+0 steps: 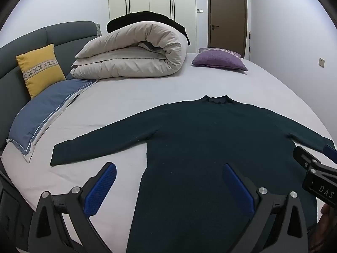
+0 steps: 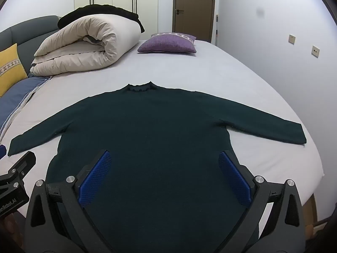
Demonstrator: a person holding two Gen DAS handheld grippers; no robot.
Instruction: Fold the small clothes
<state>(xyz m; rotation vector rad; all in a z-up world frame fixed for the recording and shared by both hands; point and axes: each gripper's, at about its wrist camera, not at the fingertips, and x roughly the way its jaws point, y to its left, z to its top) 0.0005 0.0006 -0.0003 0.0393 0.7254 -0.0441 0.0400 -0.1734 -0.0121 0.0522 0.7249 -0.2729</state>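
Observation:
A dark green long-sleeved sweater (image 1: 210, 139) lies flat on the bed, collar at the far end, both sleeves spread out sideways; it also shows in the right wrist view (image 2: 151, 126). My left gripper (image 1: 169, 168) is open and empty, hovering over the sweater's lower left side. My right gripper (image 2: 164, 156) is open and empty above the lower body of the sweater. The right gripper's body shows at the right edge of the left wrist view (image 1: 316, 168). The left gripper's body shows at the left edge of the right wrist view (image 2: 14, 179).
The bed's pale sheet (image 2: 210, 73) carries a rolled beige duvet (image 1: 134, 52), a purple cushion (image 1: 219, 60), a blue pillow (image 1: 46, 109) and a yellow cushion (image 1: 40, 69) against the grey headboard. A dark garment (image 1: 147, 19) lies on the duvet. Wardrobe and door stand behind.

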